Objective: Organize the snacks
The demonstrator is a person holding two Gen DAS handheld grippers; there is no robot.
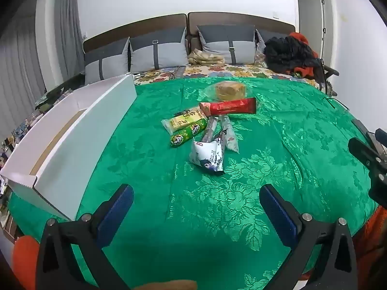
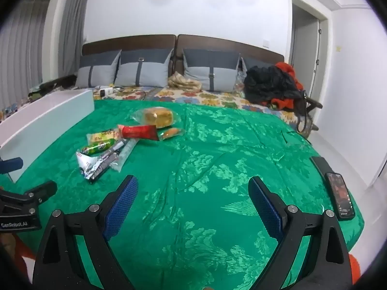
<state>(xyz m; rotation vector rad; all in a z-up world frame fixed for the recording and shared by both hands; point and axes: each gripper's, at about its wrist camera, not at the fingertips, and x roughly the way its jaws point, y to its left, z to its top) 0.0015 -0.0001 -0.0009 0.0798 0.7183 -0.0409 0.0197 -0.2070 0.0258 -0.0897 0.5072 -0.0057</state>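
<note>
left gripper (image 1: pixel 196 207) jaws spread wide, nothing between them, hovering over bare green bedspread (image 1: pixel 266 169). right gripper (image 2: pixel 193 200) likewise wide and empty above the same cloth. snacks clustered mid-bed, ahead of both grippers: white-blue pouch (image 1: pixel 208 155) nearest, green roll (image 1: pixel 188 133) beside yellow-green packet (image 1: pixel 185 120), red bar (image 1: pixel 229 107) just behind, clear-bagged cake (image 1: pixel 228 90) farthest. two slim clear sticks (image 1: pixel 228 133) lie by the pouch. open white box (image 1: pixel 72 130) stands left of the pile. phone (image 2: pixel 339 194) at the right bed edge.

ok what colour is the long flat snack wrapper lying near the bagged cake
Red, with a gold end: the long wrapper, clearest in the left wrist view.
</note>
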